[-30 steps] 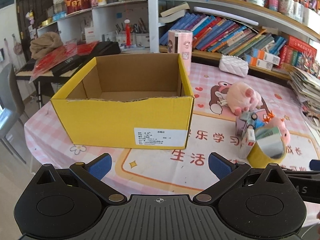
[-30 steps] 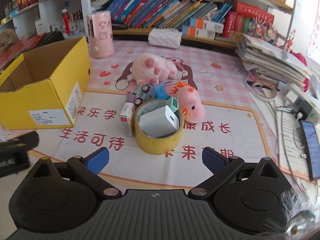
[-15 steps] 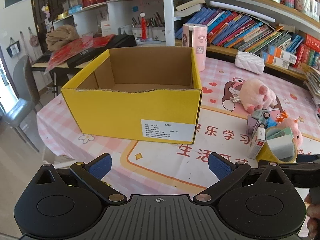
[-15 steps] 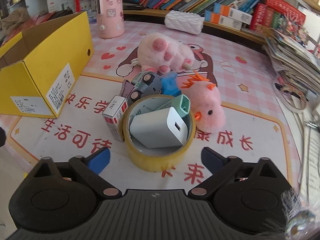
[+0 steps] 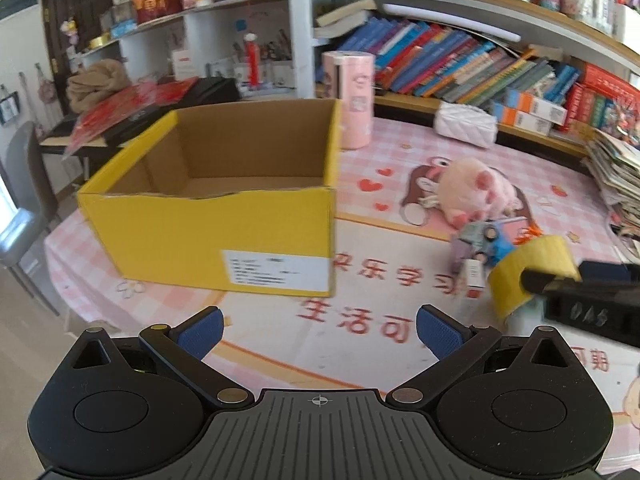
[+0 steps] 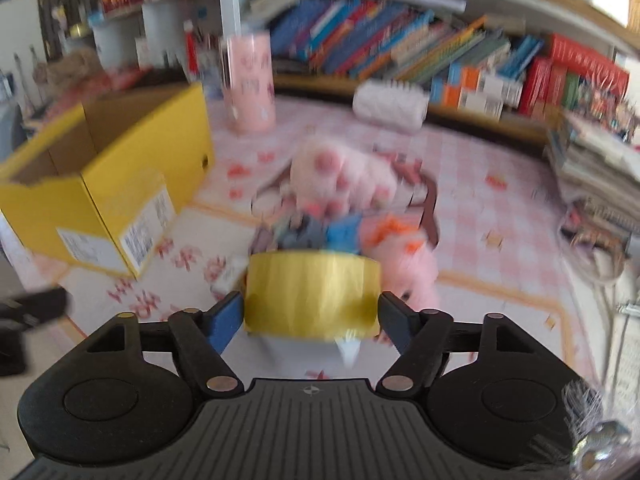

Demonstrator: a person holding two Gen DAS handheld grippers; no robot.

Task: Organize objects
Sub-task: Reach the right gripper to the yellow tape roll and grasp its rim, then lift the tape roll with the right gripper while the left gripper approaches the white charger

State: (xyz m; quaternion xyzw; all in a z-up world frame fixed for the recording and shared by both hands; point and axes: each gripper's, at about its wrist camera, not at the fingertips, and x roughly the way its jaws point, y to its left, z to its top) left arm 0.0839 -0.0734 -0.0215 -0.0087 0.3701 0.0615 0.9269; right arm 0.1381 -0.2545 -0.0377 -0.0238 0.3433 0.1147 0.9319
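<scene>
My right gripper point(image 6: 311, 314) is shut on the yellow tape roll point(image 6: 312, 294) and holds it tilted above the mat; the roll also shows in the left wrist view point(image 5: 528, 276). A white charger tip point(image 6: 349, 350) pokes out below it. The open yellow cardboard box point(image 5: 216, 216) stands at left, empty inside. My left gripper point(image 5: 318, 330) is open and empty in front of the box. Behind the roll lie a pink plush pig point(image 6: 340, 178), a pink chick toy point(image 6: 412, 258), a small toy car point(image 5: 478, 236) and a small white carton point(image 5: 472, 276).
A pink cylinder point(image 5: 352, 98) stands behind the box. A white quilted pouch point(image 5: 466, 124) lies near the bookshelf point(image 5: 460, 64). Stacked magazines point(image 5: 616, 176) and cables point(image 6: 596, 248) are at right. A chair point(image 5: 20, 208) stands off the table's left edge.
My right gripper moved in, closed on the tape roll and lifted it, tilting it. The left gripper shifted slightly; the box now sits further left in its view.
</scene>
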